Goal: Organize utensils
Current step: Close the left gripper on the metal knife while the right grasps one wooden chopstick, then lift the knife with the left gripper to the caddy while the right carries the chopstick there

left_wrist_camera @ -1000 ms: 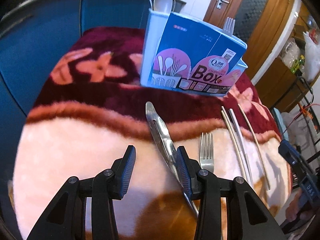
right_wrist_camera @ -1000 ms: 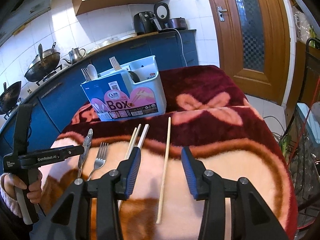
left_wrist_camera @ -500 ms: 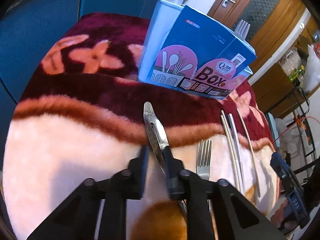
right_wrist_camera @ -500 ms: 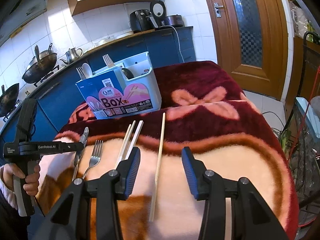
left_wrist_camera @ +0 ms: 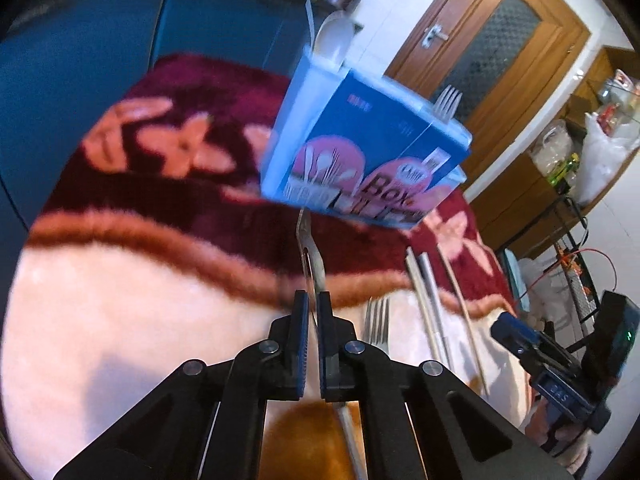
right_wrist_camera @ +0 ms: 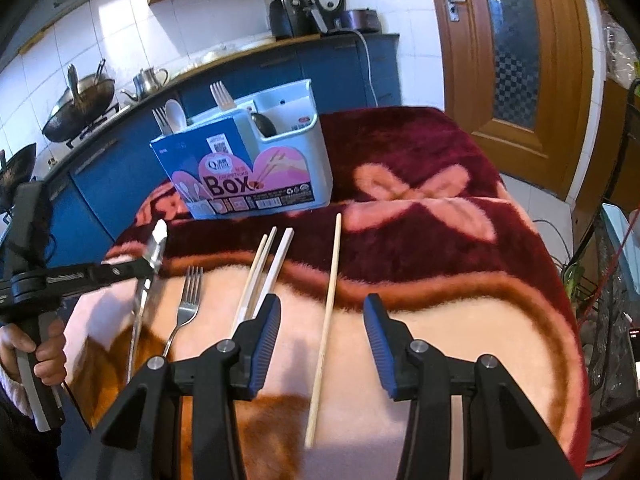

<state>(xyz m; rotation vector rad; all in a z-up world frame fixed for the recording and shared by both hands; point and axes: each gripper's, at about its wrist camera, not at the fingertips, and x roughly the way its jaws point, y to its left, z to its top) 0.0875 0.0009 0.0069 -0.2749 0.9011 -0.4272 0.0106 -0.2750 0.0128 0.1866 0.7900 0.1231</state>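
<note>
Steel knife point(left_wrist_camera: 313, 258) is clamped between the closed fingers of the left gripper point(left_wrist_camera: 313, 312), blade forward, tip aimed at the box point(left_wrist_camera: 360, 148). Right-wrist view confirms: knife point(right_wrist_camera: 150, 264) is tilted, front end raised off the blanket point(right_wrist_camera: 420, 280), handle end trailing low toward the person's side.

Right gripper point(right_wrist_camera: 320, 320) hovers with jaws wide, nothing between the pads; one loose chopstick point(right_wrist_camera: 326, 320) lies directly below the gap.

Layout relative to the box:
- Fork point(right_wrist_camera: 188, 300) on the blanket in front of the box, just beside the knife.
- Chopstick bundle point(right_wrist_camera: 264, 268) in front of the box, between fork and lone chopstick.
- Box already carries a white spoon point(right_wrist_camera: 175, 114), forks point(right_wrist_camera: 222, 96) and a dark item in the rear white compartment; which slot suits the knife I cannot tell.

Step in hand (judgement): lift and carry the knife to the box. To do it well:
- Raise until the trailing handle clears the pile; it may snag.
- Grip sits near mid-length, so expect pivoting; keep motion slow.
- Rotate toward vertical before reaching the box rim.
- Approach from above, avoiding the utensils already standing inside.
- The light box may tip if struck.

Surface: plush blanket, maroon with pink flowers near the box, cream and tan bands nearer the grippers. Soft pile, so flat items sink slightly.

Room: kitchen. Blue cabinets point(right_wrist_camera: 280, 68) behind the box, wok and kettle on the counter to its left, wooden door point(right_wrist_camera: 516, 60) to its right.
</note>
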